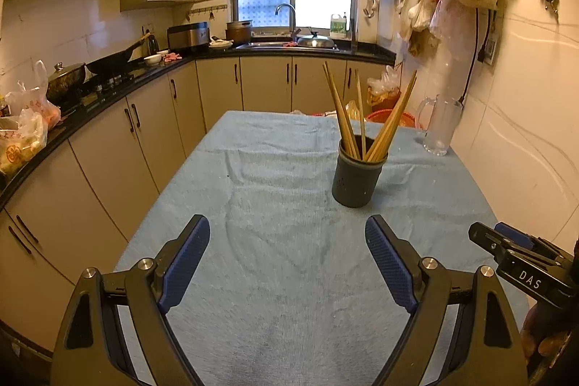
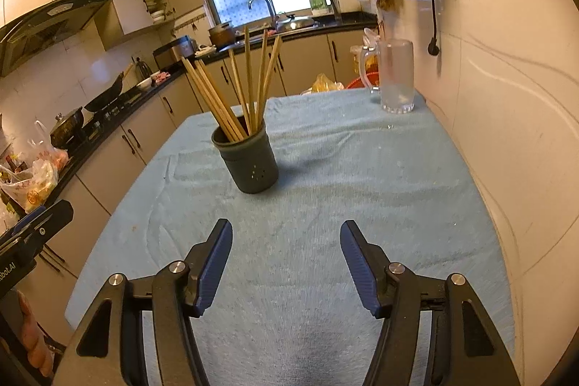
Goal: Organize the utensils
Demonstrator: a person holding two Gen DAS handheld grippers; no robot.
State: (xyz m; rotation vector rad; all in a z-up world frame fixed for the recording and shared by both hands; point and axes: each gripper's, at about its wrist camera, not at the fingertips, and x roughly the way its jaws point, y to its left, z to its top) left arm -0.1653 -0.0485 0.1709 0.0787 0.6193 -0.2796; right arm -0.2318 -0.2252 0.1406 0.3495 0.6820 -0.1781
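Holder (image 1: 357, 177) is placed upright on the cloth-covered table (image 1: 275, 277), chopsticks (image 1: 362, 118) fanned out inside it. A glass mug (image 1: 438, 127) is set behind and to the right of it at the table's far corner, near the wall. Counter with stove and wok (image 1: 115, 58) is located along the left; sink (image 1: 286, 42) is seen behind, under the window.
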